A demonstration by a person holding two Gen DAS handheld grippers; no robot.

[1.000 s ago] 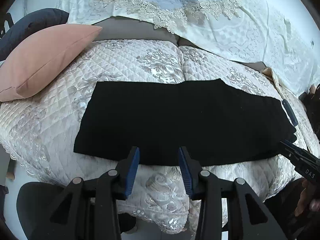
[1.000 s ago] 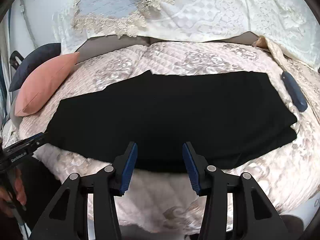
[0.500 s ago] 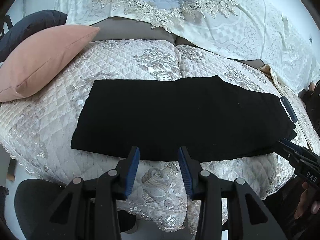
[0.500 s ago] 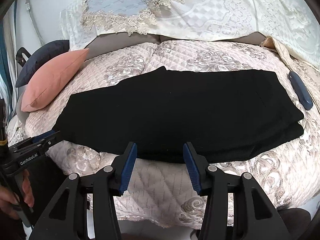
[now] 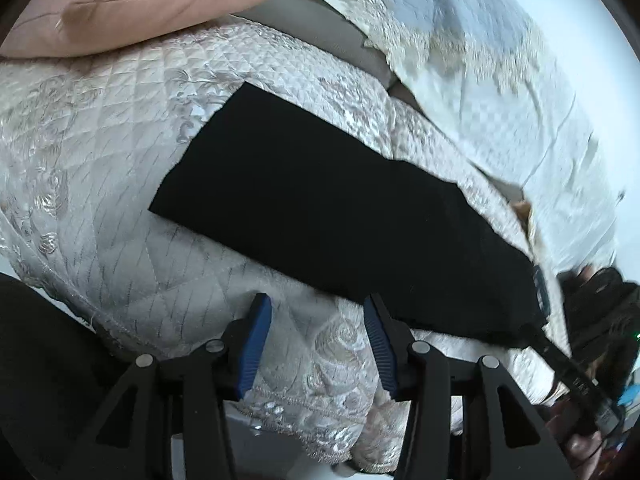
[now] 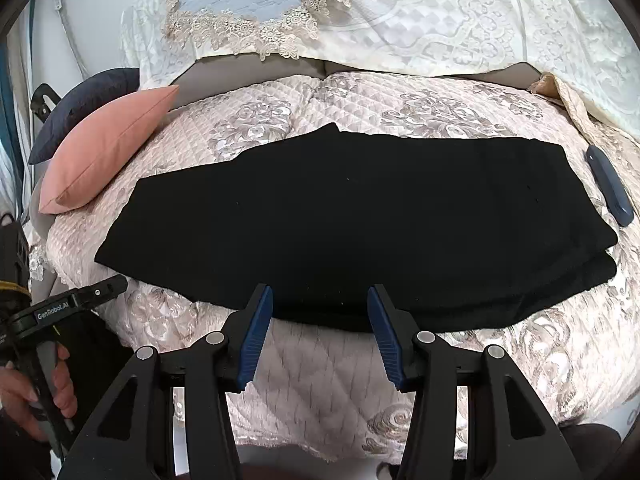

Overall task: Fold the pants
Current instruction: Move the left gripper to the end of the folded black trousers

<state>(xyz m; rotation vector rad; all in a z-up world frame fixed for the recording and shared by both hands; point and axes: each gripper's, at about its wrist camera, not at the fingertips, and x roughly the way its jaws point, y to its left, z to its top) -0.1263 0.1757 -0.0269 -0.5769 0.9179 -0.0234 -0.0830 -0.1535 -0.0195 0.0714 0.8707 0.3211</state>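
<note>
Black pants lie flat, folded lengthwise into one long band, on the quilted sofa seat; the waist end is at the right. In the left wrist view the pants run slanted from upper left to lower right. My left gripper is open and empty, off the seat's front edge near the leg end. My right gripper is open and empty, just short of the pants' near edge at their middle. Each gripper shows in the other's view: the left, the right.
A pink cushion and a dark one lie at the seat's left end. A dark blue oblong object lies right of the waist. A lace-trimmed cover drapes the backrest.
Both grippers have drawn back from the pants. The left gripper has swung left and tilted, so the pants now look slanted. Both jaws stay open; the pants have not moved.
</note>
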